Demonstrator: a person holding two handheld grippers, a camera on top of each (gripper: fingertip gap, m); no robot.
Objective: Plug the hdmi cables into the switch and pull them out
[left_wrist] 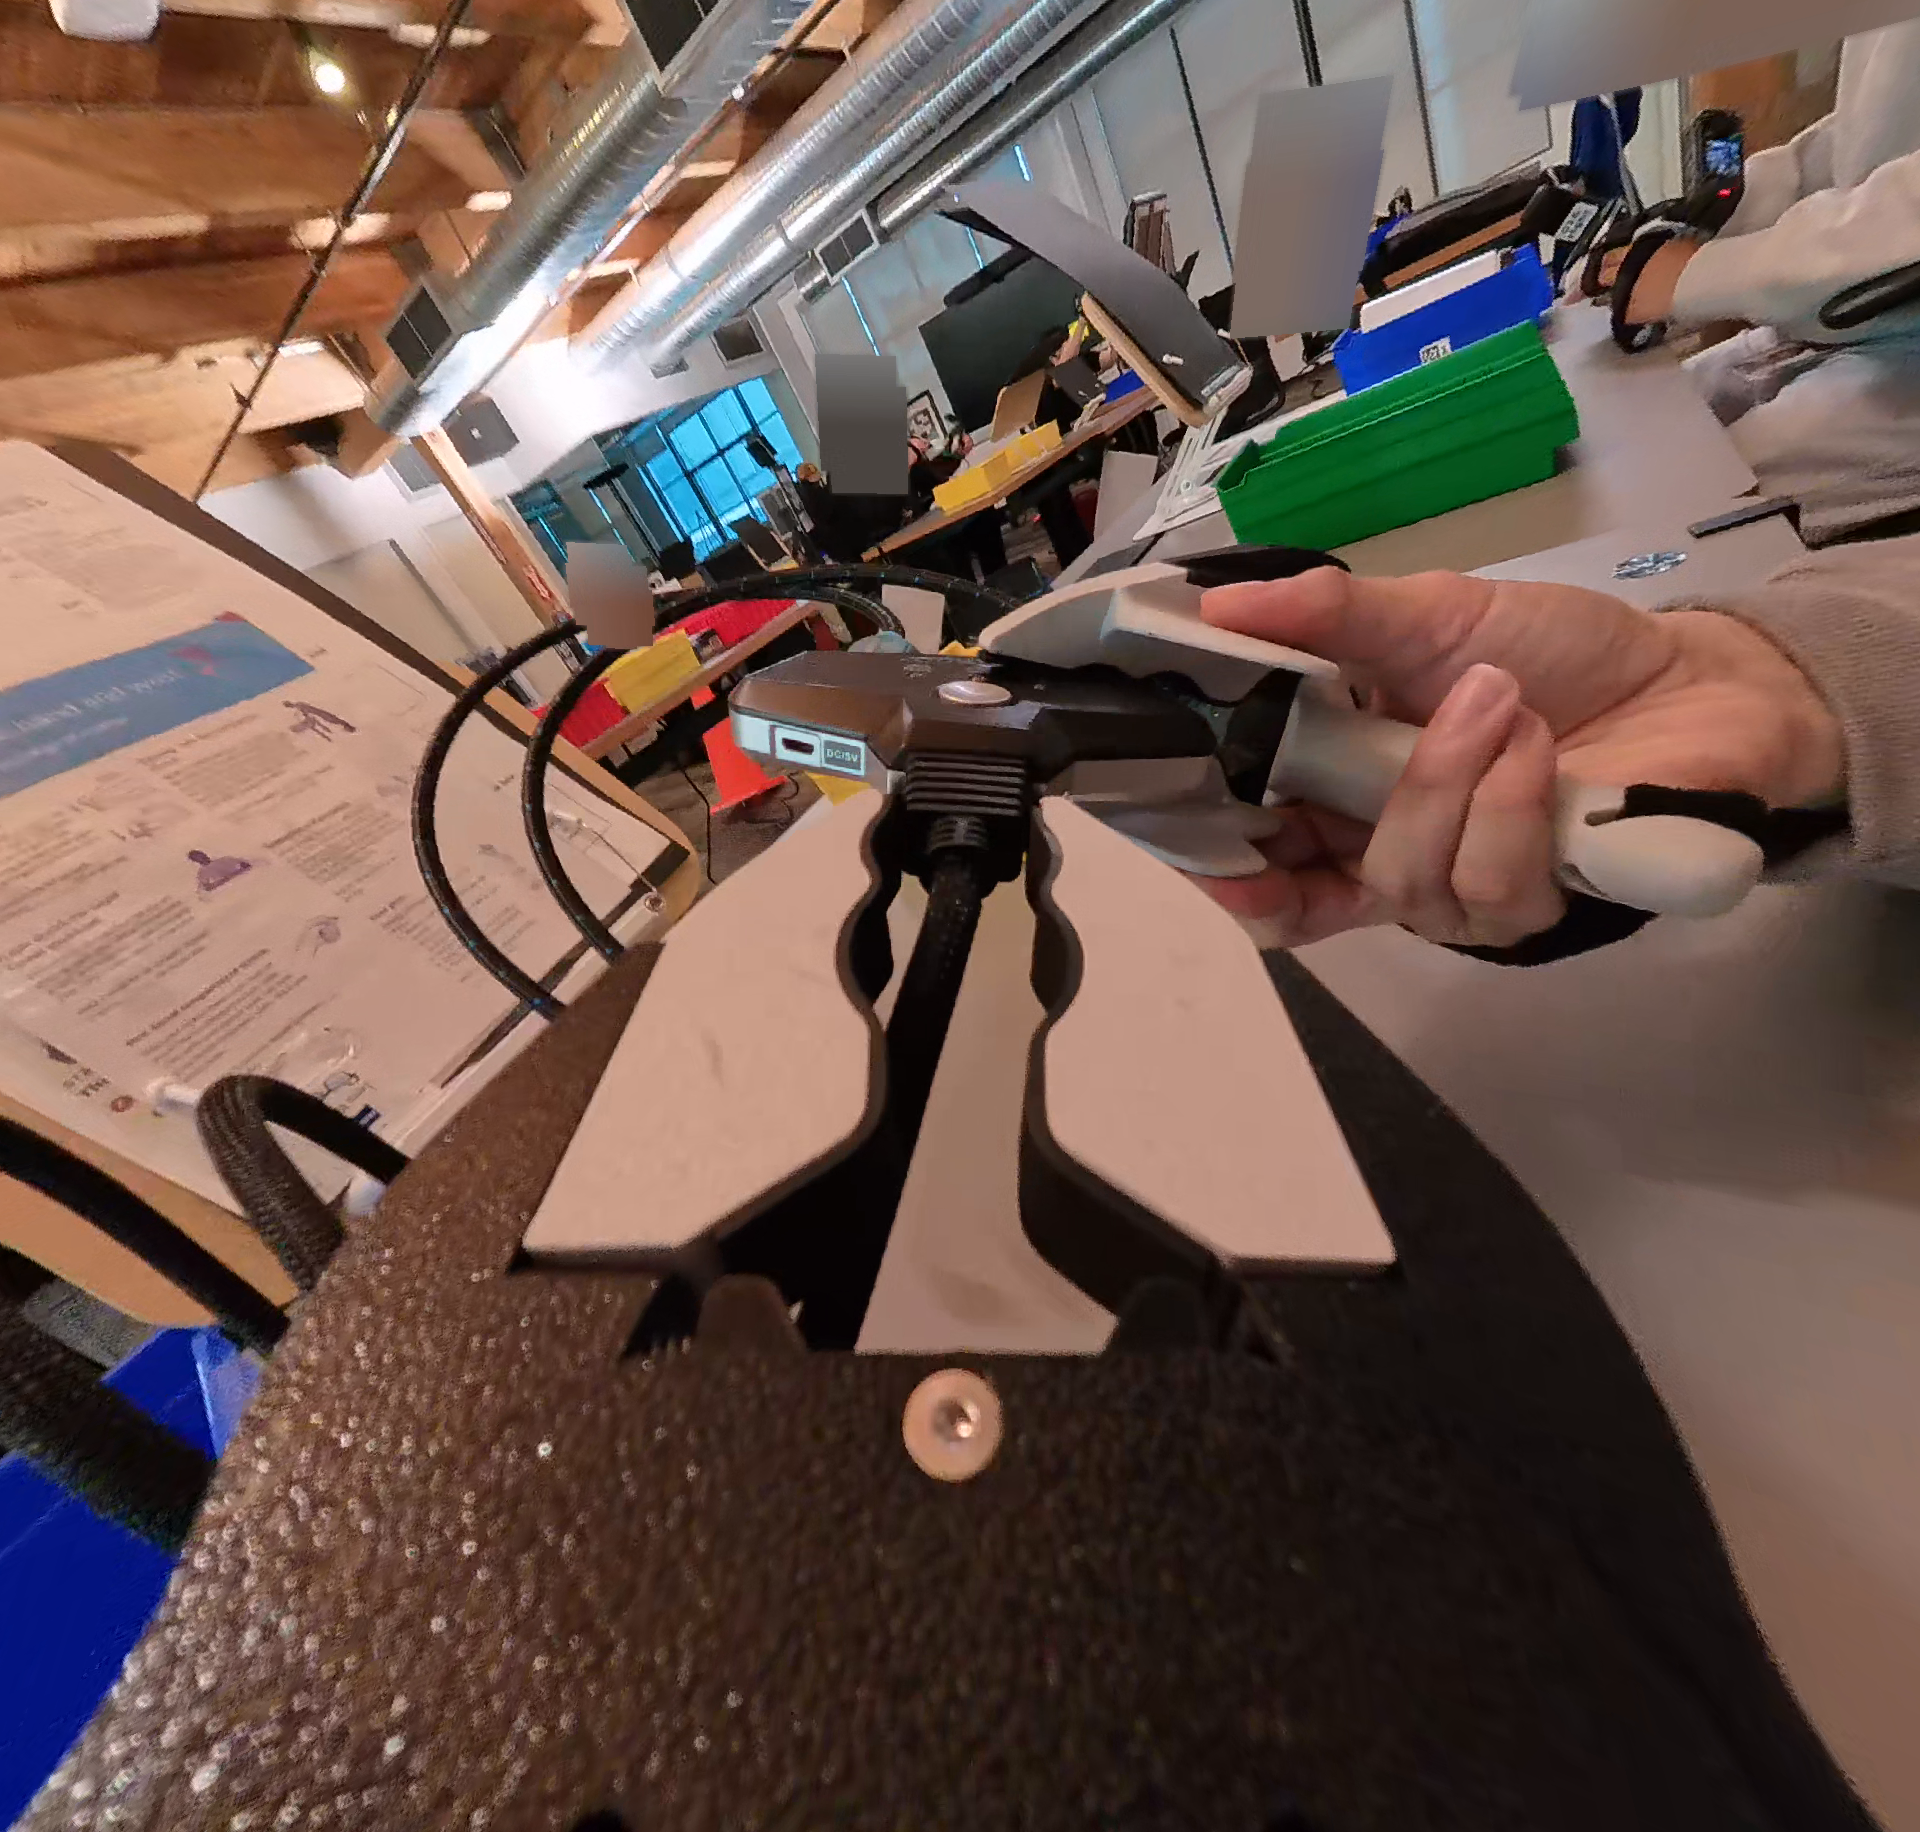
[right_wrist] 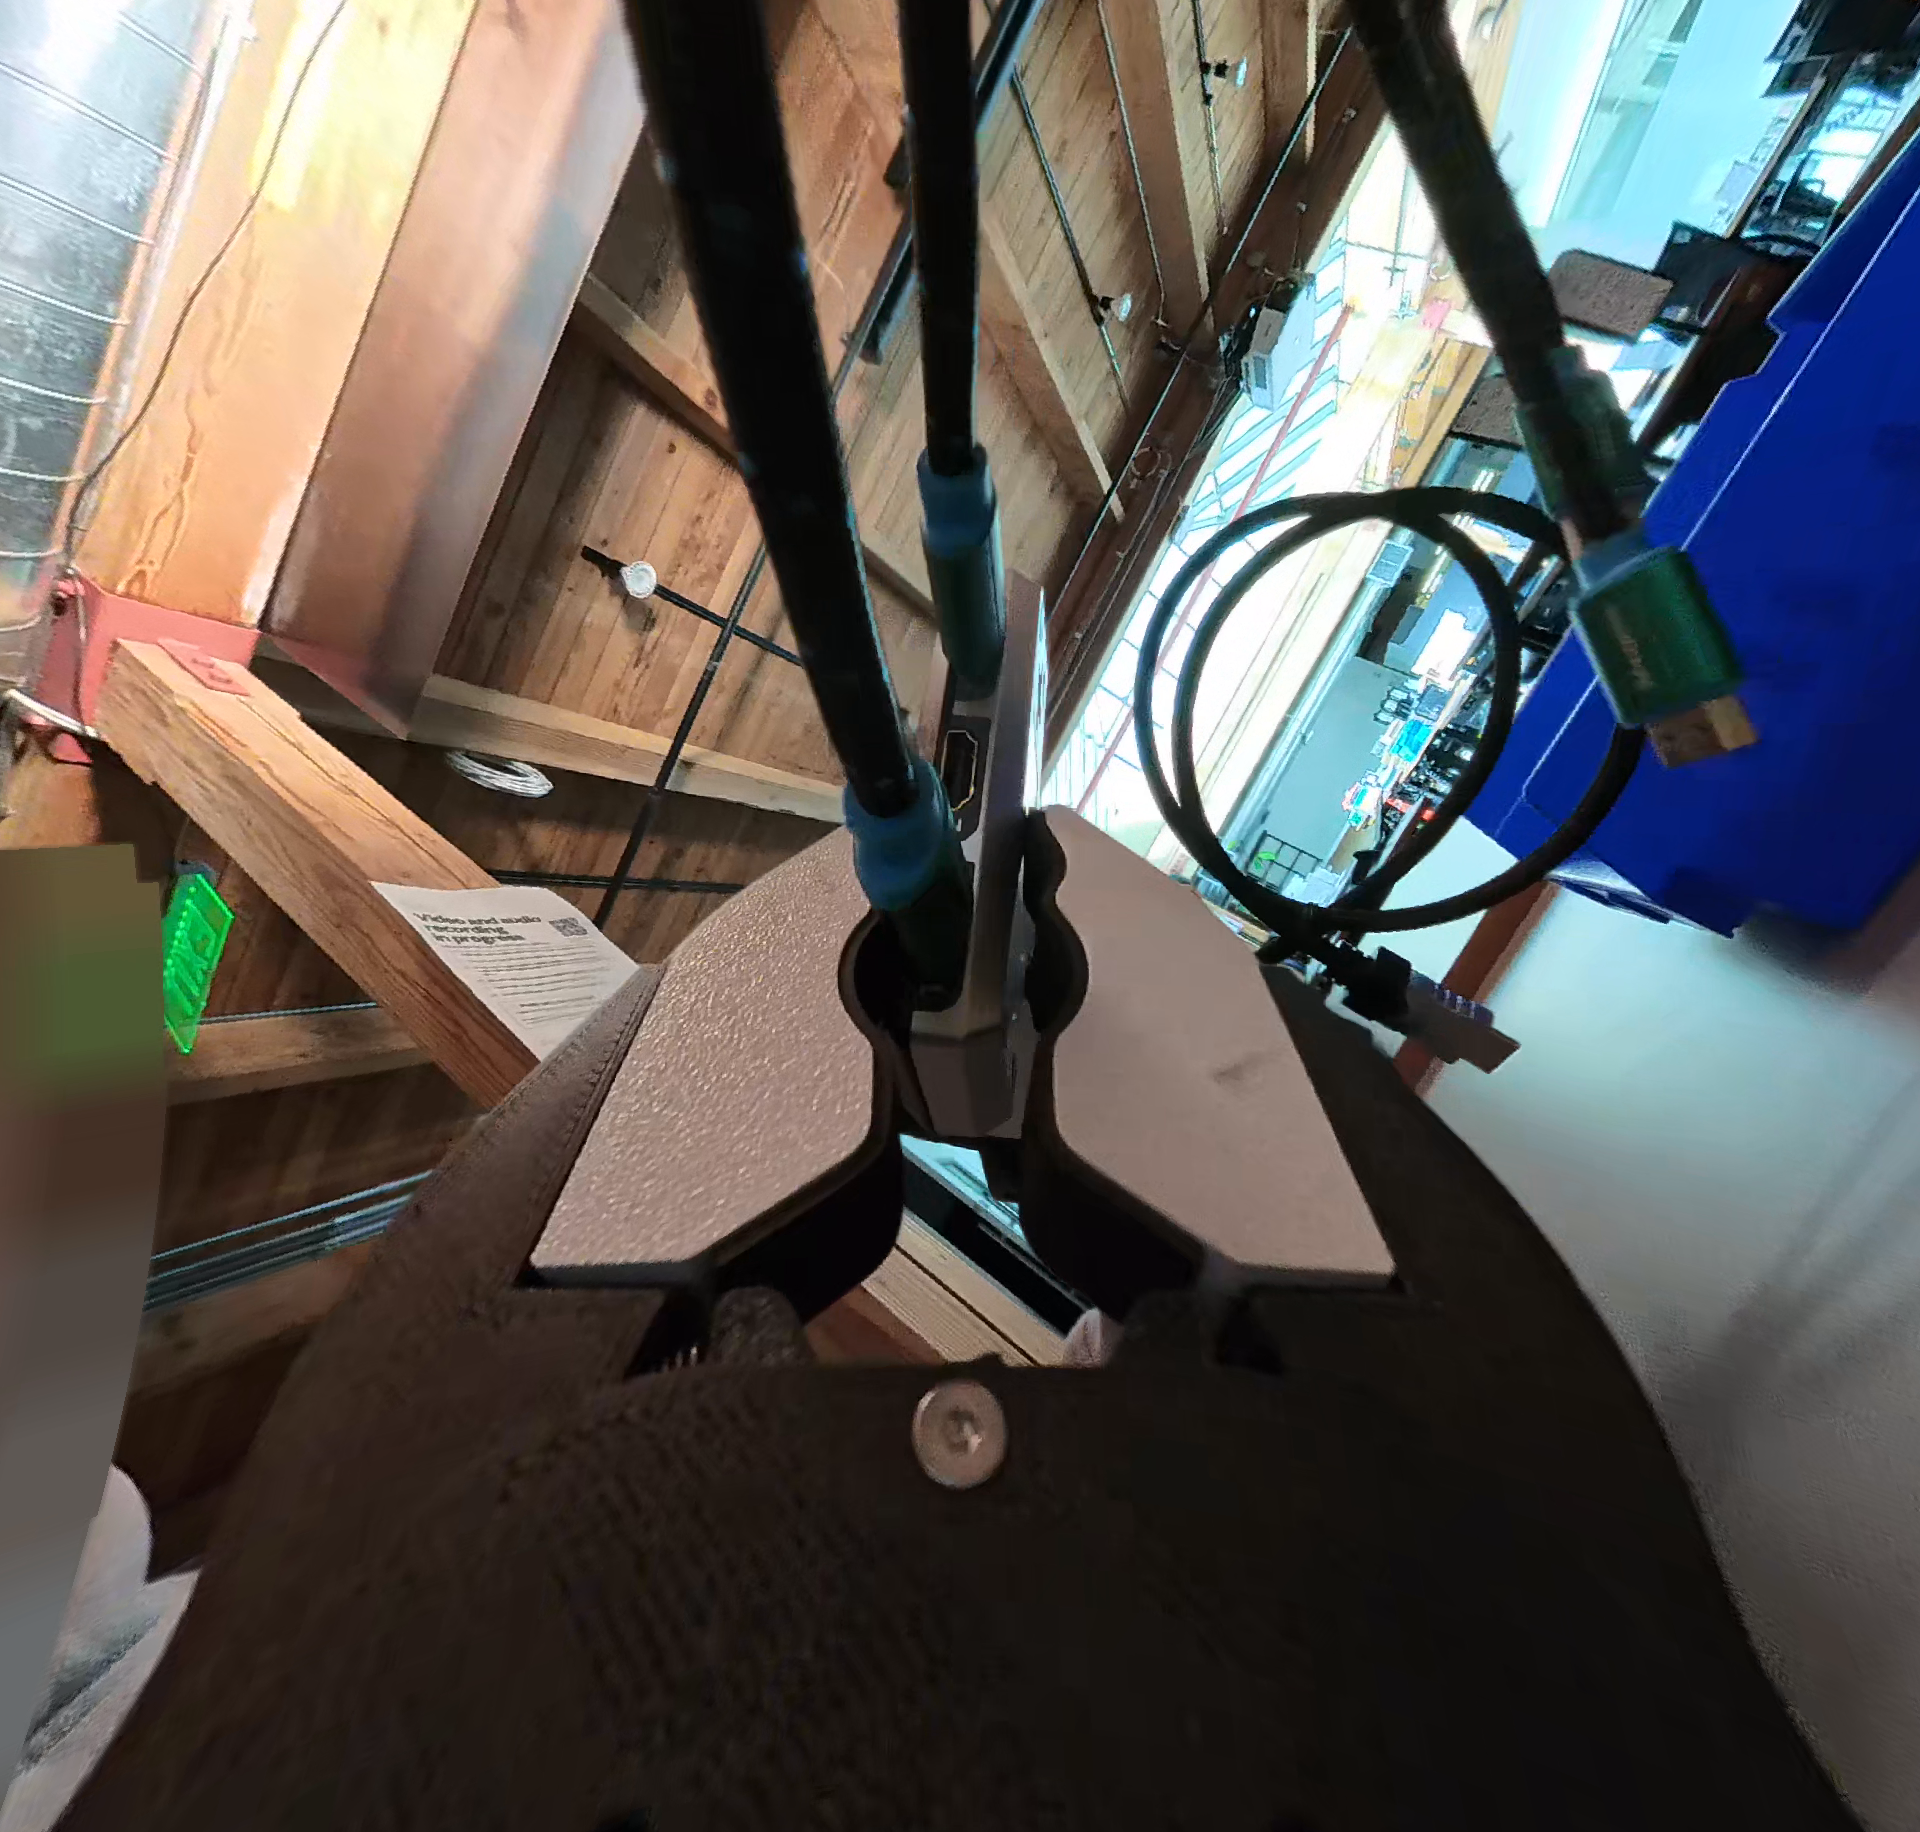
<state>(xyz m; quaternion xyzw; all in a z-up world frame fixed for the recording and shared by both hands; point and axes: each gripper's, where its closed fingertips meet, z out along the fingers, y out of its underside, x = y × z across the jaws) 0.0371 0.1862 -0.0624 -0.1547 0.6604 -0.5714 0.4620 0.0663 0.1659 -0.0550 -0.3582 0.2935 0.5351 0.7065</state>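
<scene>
The dark grey HDMI switch is held in the air, level. My left gripper is shut on the ribbed black HDMI plug, which sits in the switch's near side; its braided cable runs back between my fingers. My right gripper, held by a hand, clamps the switch from the right. In the right wrist view my right gripper is shut on the switch. Two blue-collared plugs sit in it, with an empty port between them. A green plug hangs loose.
A printed poster board leans at the left. A green bin and blue bins stand on the grey table. A coiled black cable loops behind the switch. Another person's hand with a gripper is at the far right.
</scene>
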